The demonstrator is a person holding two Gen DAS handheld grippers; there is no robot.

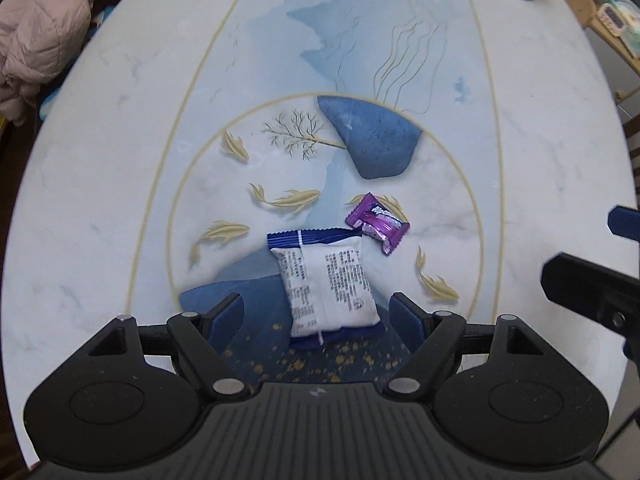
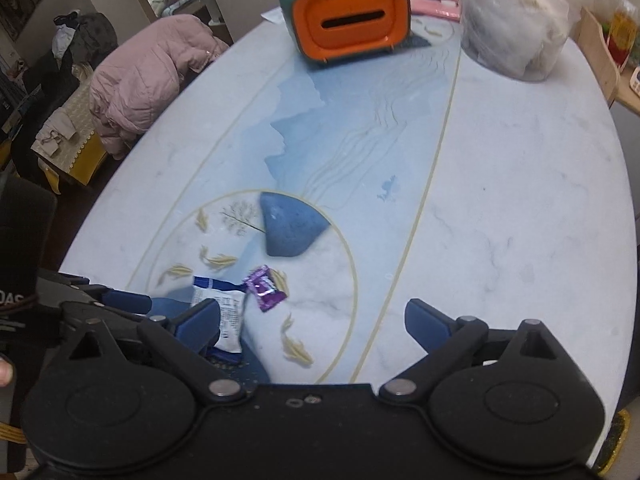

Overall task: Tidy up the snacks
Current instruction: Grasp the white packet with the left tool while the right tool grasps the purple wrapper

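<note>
A white snack packet with blue ends (image 1: 326, 286) lies flat on the painted table, printed side up. My left gripper (image 1: 316, 312) points down over it, open, with a blue finger on either side of the packet and no pad touching it. A small purple candy wrapper (image 1: 378, 226) lies just beyond the packet's far right corner. In the right wrist view the packet (image 2: 228, 320) and the purple candy (image 2: 265, 289) sit at the lower left. My right gripper (image 2: 316, 326) hangs open above bare table to their right, holding nothing.
An orange and green tissue box (image 2: 346, 20) stands at the table's far end, next to a bulky clear plastic bag (image 2: 514, 24). A pink padded jacket (image 2: 148, 76) lies on a seat off the table's left edge (image 2: 120, 176). Wooden shelving (image 1: 608, 20) stands off the far right.
</note>
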